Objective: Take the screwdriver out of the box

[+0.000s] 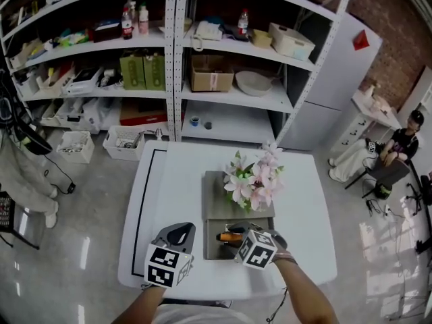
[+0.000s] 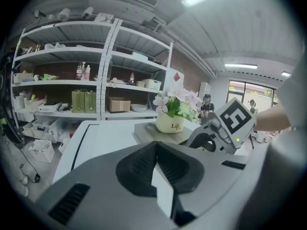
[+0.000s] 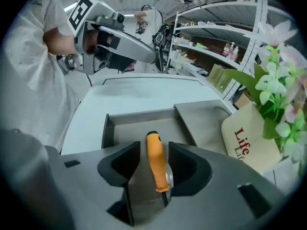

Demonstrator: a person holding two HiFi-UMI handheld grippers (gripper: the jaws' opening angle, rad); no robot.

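Item: screwdriver (image 3: 154,163) lying in box (image 3: 125,124), handle between widely spread jaws of right gripper (image 3: 155,146), ungripped; left gripper (image 2: 153,152) pinched together, empty.
Risk: an off-centre squeeze could skid the smooth handle sideways.

Box (image 1: 209,250): middle of the table's (image 1: 304,214) near edge.
Screwdriver (image 1: 228,236): in the box.
Flowerpot (image 1: 253,181): on a tray (image 1: 216,194) just behind the box.
Left gripper (image 1: 181,229): left of the box.
Shelves (image 1: 177,59): beyond the table's far edge.

1. We see the right gripper (image 3: 154,146) with jaws apart, the orange screwdriver (image 3: 155,166) between them.
2. It lies inside the grey box (image 3: 106,128).
3. Flowerpot (image 3: 249,140) at right; left gripper (image 3: 103,32) hovers upper left.
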